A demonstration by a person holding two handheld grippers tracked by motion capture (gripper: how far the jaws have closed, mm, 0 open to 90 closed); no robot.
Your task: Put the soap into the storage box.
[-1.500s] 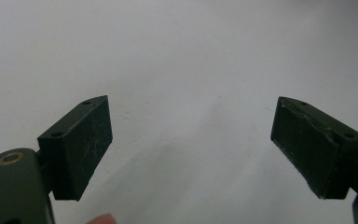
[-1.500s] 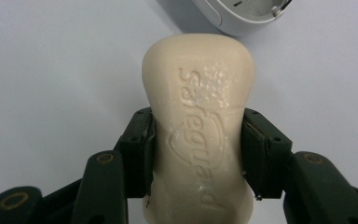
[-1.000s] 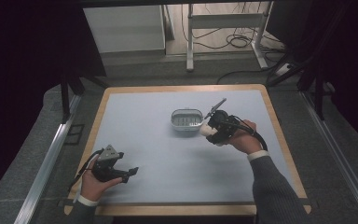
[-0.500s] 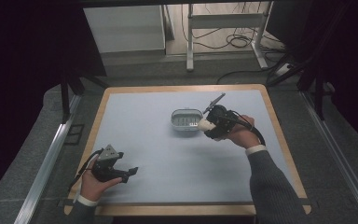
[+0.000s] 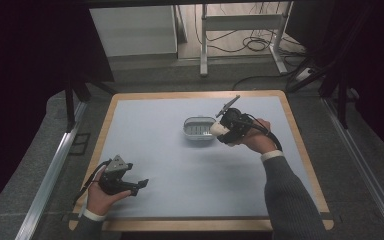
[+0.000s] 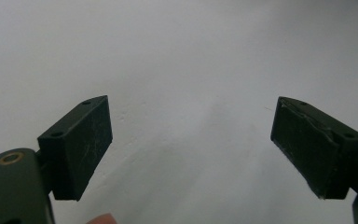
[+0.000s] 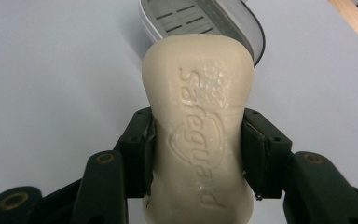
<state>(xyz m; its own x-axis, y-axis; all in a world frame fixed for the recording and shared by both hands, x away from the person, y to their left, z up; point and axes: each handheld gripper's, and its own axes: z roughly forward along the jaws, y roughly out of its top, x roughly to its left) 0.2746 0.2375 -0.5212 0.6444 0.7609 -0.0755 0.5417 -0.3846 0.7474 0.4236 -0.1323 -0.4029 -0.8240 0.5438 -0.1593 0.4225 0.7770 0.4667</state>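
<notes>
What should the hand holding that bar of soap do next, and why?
Probably ease the right gripper a little further over the soap dish and lower it. Its pads already clamp the soap bar at the waist, and the bar's tip sits at the dish's near rim, not yet inside. The left gripper rests open, far away.

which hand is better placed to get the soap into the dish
Right. The right gripper is already shut on the soap bar and sits beside the soap dish. The left gripper is open with nothing between its jaws, at the table's near left corner.
</notes>
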